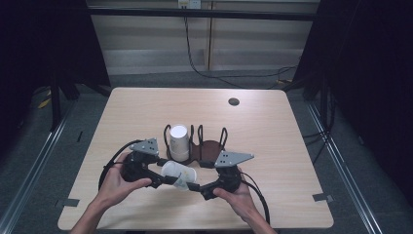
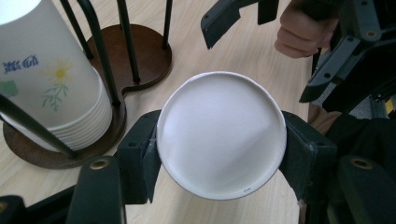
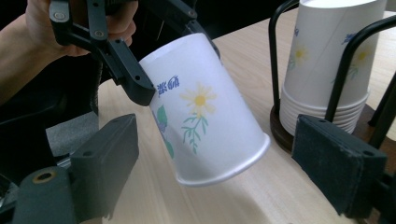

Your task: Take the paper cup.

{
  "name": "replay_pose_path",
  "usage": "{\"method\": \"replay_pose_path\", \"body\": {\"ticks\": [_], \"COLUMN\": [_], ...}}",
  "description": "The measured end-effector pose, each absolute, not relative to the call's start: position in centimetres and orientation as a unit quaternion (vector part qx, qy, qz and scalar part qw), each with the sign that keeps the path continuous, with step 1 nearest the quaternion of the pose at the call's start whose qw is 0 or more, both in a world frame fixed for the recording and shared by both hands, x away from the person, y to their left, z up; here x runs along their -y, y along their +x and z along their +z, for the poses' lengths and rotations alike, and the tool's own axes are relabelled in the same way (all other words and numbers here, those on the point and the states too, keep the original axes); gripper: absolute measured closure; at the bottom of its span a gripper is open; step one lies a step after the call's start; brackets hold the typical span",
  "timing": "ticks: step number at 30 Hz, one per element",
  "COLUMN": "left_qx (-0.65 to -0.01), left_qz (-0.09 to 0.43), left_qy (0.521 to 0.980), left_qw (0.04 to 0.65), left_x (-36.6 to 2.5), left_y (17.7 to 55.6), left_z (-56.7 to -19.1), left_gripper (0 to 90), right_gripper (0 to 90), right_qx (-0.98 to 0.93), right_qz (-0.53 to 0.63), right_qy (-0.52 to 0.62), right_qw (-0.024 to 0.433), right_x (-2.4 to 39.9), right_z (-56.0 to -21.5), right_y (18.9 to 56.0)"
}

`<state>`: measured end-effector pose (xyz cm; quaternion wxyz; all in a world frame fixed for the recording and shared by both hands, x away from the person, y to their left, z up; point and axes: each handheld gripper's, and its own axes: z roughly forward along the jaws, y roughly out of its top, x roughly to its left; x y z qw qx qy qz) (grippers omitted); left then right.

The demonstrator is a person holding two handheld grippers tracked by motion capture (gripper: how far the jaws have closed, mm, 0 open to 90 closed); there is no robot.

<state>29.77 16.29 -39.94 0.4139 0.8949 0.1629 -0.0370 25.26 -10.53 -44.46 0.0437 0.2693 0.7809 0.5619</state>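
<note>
Paper cup [image 1: 178, 173] with a daisy print sits clamped between the pads of the left gripper [image 1: 171, 180], lying on its side just in front of the wooden cup holder [image 1: 210, 148] — its closed base faces the left gripper's own camera, while its printed wall tilts down toward the desk [image 1: 272, 131] in the right gripper view. In the left gripper view the white round base [image 2: 221, 134] spans the gap between the two black jaws, both pads pressed against the cup's sides.

Right gripper [image 1: 198, 187] hangs just to the holder's near side as well, close to the cup's open end, and its jaws stand wide apart; the cup lies between them in the right gripper view without either pad touching it. The left hand [image 1: 114, 185] and the right hand [image 1: 238, 195] hold the two tools from the near edge of the desk.

Inside the holder, between its black wire uprights, a stack of cups [image 1: 178, 142] with the same flower stands upside down on the brown base — just behind the held cup. A small dark round hole [image 1: 234, 102] marks the desk well beyond the holder.
</note>
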Motion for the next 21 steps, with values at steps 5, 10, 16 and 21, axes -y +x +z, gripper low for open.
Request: {"method": "replay_pose_path", "body": {"ticks": [5, 10, 16, 21], "left_qx": [-0.162, -0.158, -0.146, -0.142], "left_qz": [-0.033, -0.037, -0.049, -0.057], "left_qy": [0.895, 0.894, 0.895, 0.895], "left_qw": [0.414, 0.417, 0.419, 0.419], "left_x": [-15.9, -15.8, -15.6, -15.3], "left_y": [29.6, 29.5, 29.1, 29.0], "left_z": [-39.8, -39.5, -39.2, -39.1], "left_gripper": [37.1, 37.1, 37.7, 37.8], "right_gripper": [13.7, 14.8, 15.4, 15.3], "right_qx": [-0.786, -0.794, -0.792, -0.797], "right_qz": [0.557, 0.549, 0.554, 0.553], "right_qy": [0.264, 0.259, 0.251, 0.236], "right_qw": [0.041, 0.044, 0.050, 0.046], "right_x": [10.3, 9.8, 9.9, 9.6], "right_z": [-44.9, -45.5, -45.4, -45.4], "right_y": [25.1, 25.1, 25.1, 25.0]}}
